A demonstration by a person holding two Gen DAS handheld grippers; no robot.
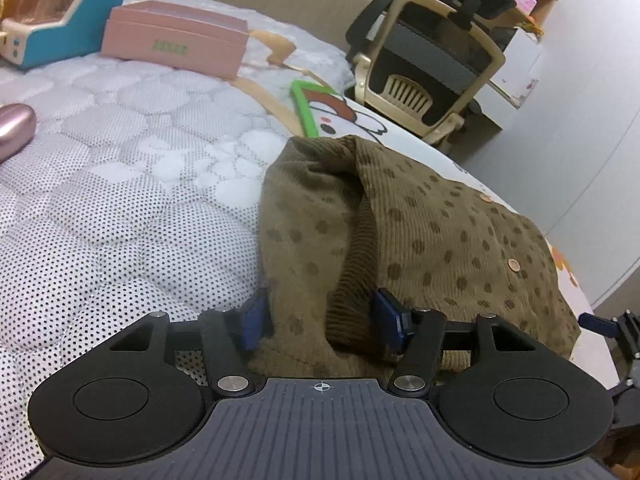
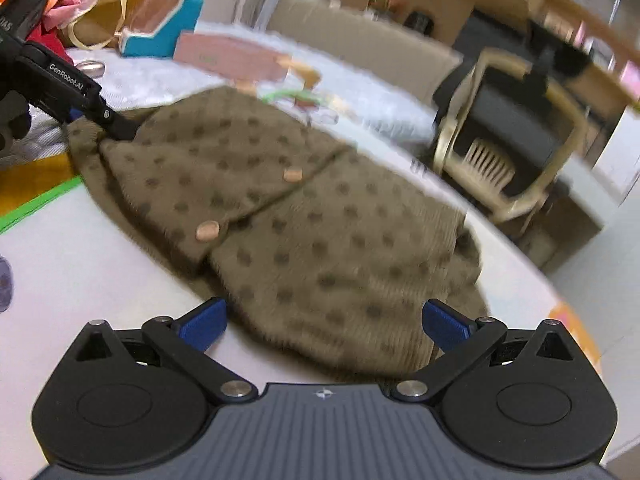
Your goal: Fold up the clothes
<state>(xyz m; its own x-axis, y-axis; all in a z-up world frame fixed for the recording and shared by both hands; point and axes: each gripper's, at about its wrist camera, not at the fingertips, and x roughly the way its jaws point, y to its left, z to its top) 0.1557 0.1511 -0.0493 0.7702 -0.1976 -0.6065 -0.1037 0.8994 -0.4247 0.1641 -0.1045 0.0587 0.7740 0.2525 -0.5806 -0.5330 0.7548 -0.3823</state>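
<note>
- Plainly, the cardigan (image 1: pixel 420 232) is a soft brown corduroy piece with darker dots and pale buttons (image 2: pixel 207 230); it lies on a white mat (image 2: pixel 100 260) spread over the quilted bed (image 1: pixel 120 160), with one side folded over onto the body.
- The left gripper (image 1: pixel 324 320) has its blue pads on either side of a bunched fold near the ribbed edge, and the cloth fills the gap, so it looks clamped on the cardigan (the right wrist view shows the same tool pinching the far corner).
- The right gripper (image 2: pixel 324 320) hangs with its jaws wide apart above the near hem, holding nothing; that view is blurred, so finer detail is hard to tell.
- In handling, I judge the cloth light and limp: it will sag and drape from any single hold, and the corduroy ribs should give the pads good friction, so slipping seems unlikely.
- Nothing here is fragile, though the buttons are hard lumps best kept out of the pads.
- The best holds are likely the ribbed hem and the folded corners, where layers are thick enough to pinch; a hold on each end keeps the fold line straight.
- A pink box (image 1: pixel 172 40) and a blue-sided box (image 1: pixel 60 12) sit well apart on the bed, out of the way.
</note>
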